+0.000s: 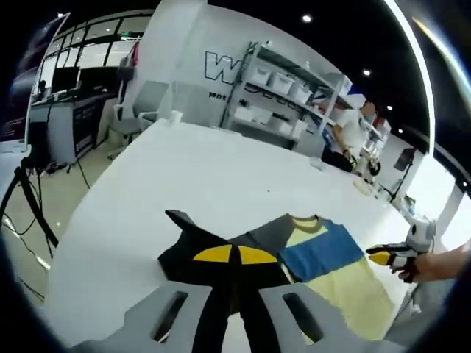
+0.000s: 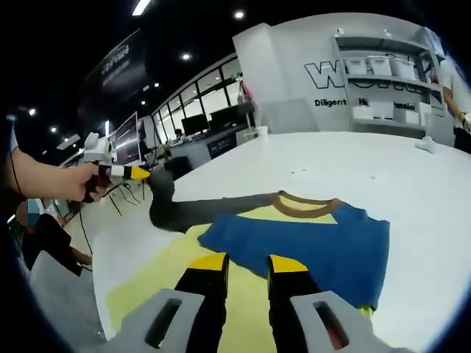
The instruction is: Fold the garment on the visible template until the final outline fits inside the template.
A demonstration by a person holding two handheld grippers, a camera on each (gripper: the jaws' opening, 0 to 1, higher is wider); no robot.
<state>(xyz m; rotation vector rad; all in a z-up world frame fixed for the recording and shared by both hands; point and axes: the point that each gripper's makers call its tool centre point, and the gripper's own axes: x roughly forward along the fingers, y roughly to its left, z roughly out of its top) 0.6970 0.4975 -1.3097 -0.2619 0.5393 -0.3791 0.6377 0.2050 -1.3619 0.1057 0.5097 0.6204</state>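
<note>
Around the white table (image 1: 184,176), shelving with white bins (image 1: 283,88) is seen against the far wall, a person in white (image 1: 352,132) stands beside it, and a tripod (image 1: 29,198) stands on the floor off the table's edge. Nothing lies on the table between the grippers and the shirt.

The shirt (image 1: 316,254), blue and yellow with a brown collar and a dark grey sleeve, is spread on a pale yellow template (image 2: 154,283) on the table.

The left gripper (image 1: 234,257) is seen with its yellow-tipped black jaws brought almost together, a dark fold of the sleeve lying at and under the tips; whether the cloth is actually pinched cannot be told. In the right gripper view it is held in a hand (image 2: 55,180).

The right gripper (image 2: 246,265) is held just above the blue cloth with a narrow gap between its jaws, nothing being gripped.
</note>
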